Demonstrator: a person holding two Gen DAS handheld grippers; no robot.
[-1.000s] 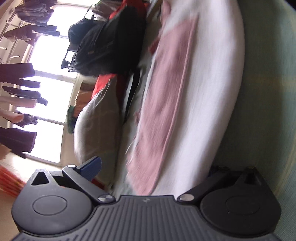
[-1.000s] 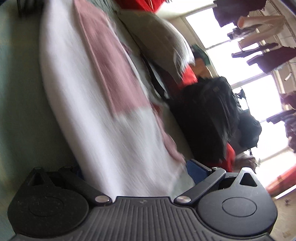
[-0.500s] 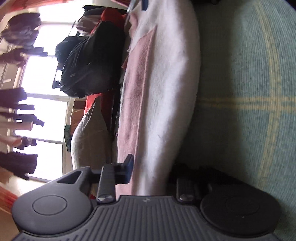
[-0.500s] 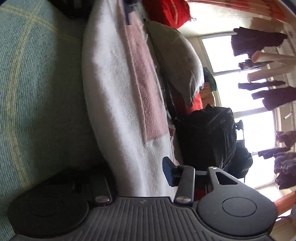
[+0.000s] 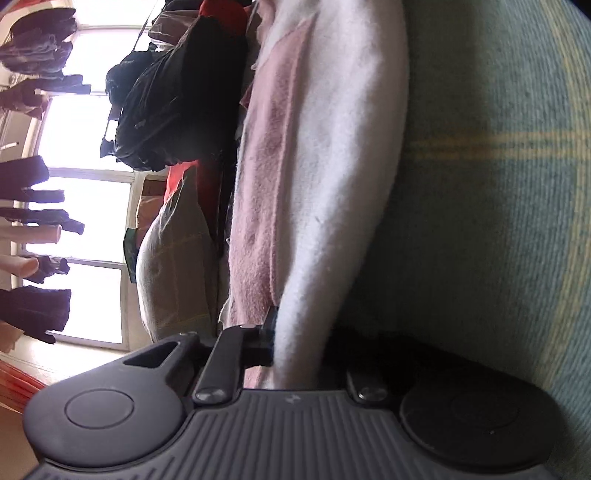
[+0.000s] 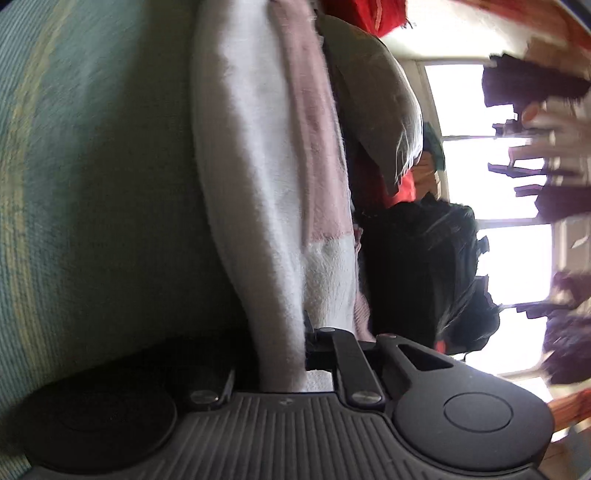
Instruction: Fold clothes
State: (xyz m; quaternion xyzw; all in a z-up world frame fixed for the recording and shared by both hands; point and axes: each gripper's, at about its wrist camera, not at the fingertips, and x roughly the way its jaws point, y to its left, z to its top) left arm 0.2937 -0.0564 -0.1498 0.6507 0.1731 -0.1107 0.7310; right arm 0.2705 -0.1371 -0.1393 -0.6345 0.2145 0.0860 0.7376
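Note:
A white fleece garment with a pink panel point(image 5: 325, 177) lies on a green checked bed cover point(image 5: 498, 221), and both views are rolled on their side. My left gripper point(image 5: 299, 343) is shut on the garment's near edge, its upper finger point(image 5: 266, 332) pressed into the white cloth and the lower one hidden beneath. In the right wrist view the same garment point(image 6: 258, 184) runs away from me, and my right gripper point(image 6: 291, 350) is shut on its other near edge. The cloth bunches thin where each pair of jaws pinches it.
Beyond the garment lie a grey pillow point(image 5: 173, 266), a black backpack point(image 5: 173, 103) and red fabric point(image 6: 365, 14). Dark clothes point(image 5: 33, 306) hang before a bright window point(image 5: 81, 155). The green bed cover point(image 6: 92, 184) stretches on the garment's near side.
Both grippers went from wide open around the garment's edge to shut on it. Both sank a little toward the bed, and the views rolled slightly.

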